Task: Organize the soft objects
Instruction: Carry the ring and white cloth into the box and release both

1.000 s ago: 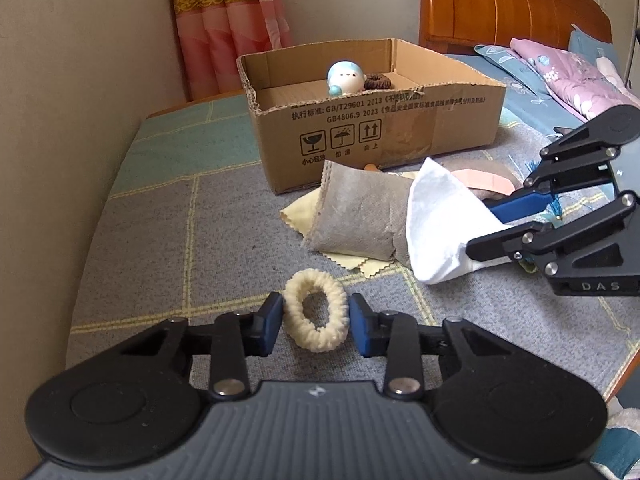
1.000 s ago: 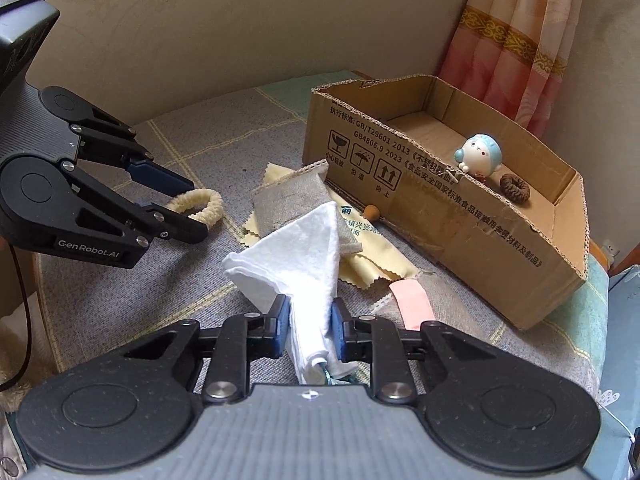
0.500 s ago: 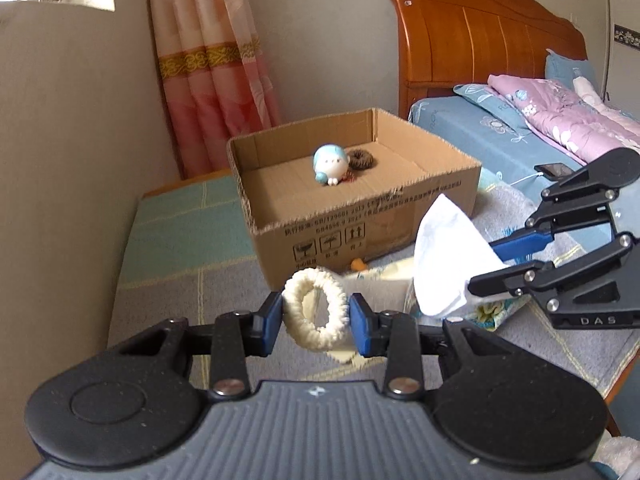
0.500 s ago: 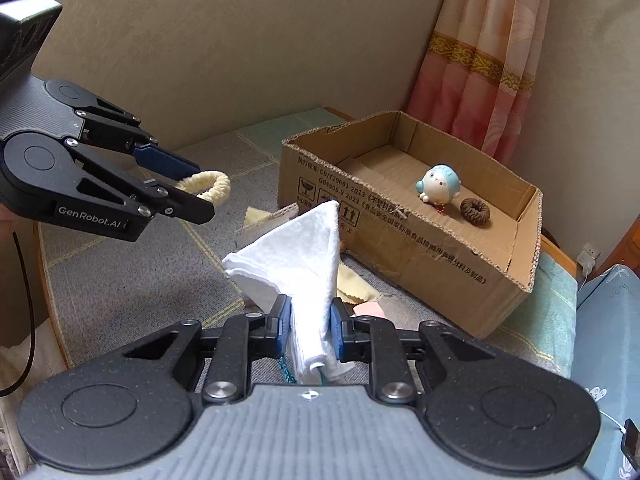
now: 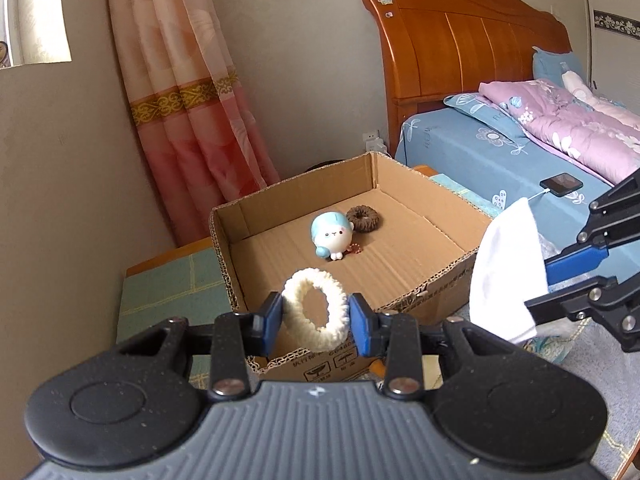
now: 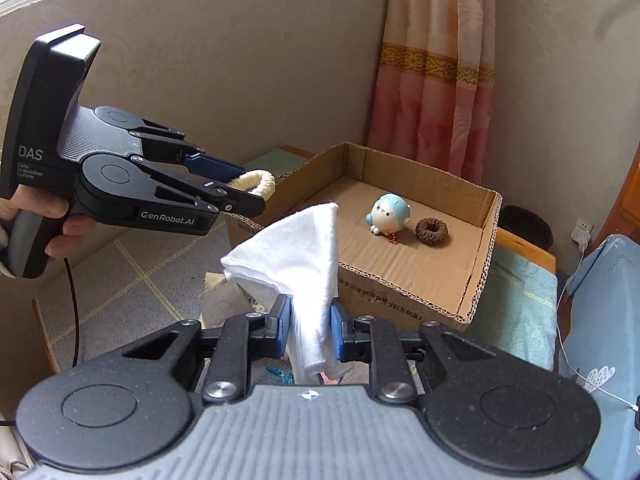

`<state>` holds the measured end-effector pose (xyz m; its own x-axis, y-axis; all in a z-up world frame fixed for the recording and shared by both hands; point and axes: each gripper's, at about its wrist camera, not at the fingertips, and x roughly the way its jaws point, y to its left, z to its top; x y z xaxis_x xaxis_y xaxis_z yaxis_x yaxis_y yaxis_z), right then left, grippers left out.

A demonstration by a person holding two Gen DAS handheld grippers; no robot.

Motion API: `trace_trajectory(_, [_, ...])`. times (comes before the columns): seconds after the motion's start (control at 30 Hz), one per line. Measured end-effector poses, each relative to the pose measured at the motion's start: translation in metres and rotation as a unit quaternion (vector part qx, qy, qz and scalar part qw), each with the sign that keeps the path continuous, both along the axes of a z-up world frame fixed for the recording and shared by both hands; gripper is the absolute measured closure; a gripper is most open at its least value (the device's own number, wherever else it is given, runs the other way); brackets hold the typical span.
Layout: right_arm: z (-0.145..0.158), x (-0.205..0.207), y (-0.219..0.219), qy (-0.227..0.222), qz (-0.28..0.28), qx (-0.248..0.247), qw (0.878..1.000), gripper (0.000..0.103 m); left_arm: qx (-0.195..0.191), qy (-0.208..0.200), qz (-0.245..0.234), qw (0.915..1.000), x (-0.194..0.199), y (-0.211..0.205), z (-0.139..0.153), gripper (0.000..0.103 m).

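Note:
My left gripper (image 5: 316, 322) is shut on a cream fluffy hair ring (image 5: 315, 314), held upright in the air just in front of the open cardboard box (image 5: 440, 280). In the right wrist view the same left gripper (image 6: 256, 192) hangs near the box's left corner with the cream ring (image 6: 258, 182) at its tip. My right gripper (image 6: 308, 330) is shut on a white folded cloth (image 6: 296, 252), which sticks up between the pads; the white cloth (image 5: 506, 272) also shows at the right of the left wrist view. Inside the box lie a blue-and-white plush toy (image 5: 332, 236) and a brown hair ring (image 5: 363, 219).
The box stands on a low table covered by a grey and teal checked mat (image 6: 132, 276), against a beige wall. A pink curtain (image 5: 188, 120) hangs behind. A bed with blue sheet (image 5: 472, 152) and a phone (image 5: 561, 183) lies to the right. A hand (image 6: 56, 220) holds the left gripper's handle.
Both grippers have risen from the mat with their loads, toward the box. The views now look down into the box. The cloths left on the mat have mostly dropped out of sight.

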<state>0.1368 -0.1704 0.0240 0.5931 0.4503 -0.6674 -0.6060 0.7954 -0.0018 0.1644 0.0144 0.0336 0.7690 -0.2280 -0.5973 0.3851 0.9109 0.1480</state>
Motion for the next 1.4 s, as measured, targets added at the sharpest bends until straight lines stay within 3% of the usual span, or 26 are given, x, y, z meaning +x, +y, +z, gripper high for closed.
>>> trace_trajectory(0.33, [0.013,0.008,0.001,0.009,-0.005,0.017,1.0,0.078,0.007,-0.004,-0.014,0.9999,0.004,-0.004,-0.002,0.066])
trace_trajectory(0.77, [0.038,0.012,0.003,-0.017,-0.021,0.013,1.0,0.077,0.003,-0.011,-0.013,0.9999,0.01,0.002,-0.001,0.066])
trace_trajectory(1.0, [0.032,0.024,-0.001,-0.016,-0.043,0.005,0.999,0.077,-0.001,-0.001,-0.01,0.9999,0.044,-0.002,-0.001,0.065])
trace_trajectory(1.03, [0.031,0.026,-0.001,-0.015,-0.047,0.002,0.999,0.077,-0.001,0.001,-0.01,0.9999,0.051,-0.003,-0.002,0.056])
trace_trajectory(1.07, [0.03,0.029,-0.002,-0.013,-0.05,0.0,0.999,0.077,-0.002,0.001,-0.005,1.0,0.059,-0.004,-0.003,0.034])
trace_trajectory(1.13, [0.028,0.035,-0.004,-0.012,-0.058,-0.005,0.998,0.077,-0.007,-0.004,0.01,0.9999,0.076,-0.004,-0.005,0.006])
trace_trajectory(1.27, [0.026,0.047,-0.009,-0.012,-0.075,-0.012,0.997,0.077,-0.014,-0.019,0.043,0.9988,0.094,0.0,-0.012,0.006])
trace_trajectory(1.4, [0.023,0.066,-0.012,-0.013,-0.091,-0.022,0.996,0.077,-0.009,-0.011,0.049,0.9987,0.078,0.009,-0.009,0.006])
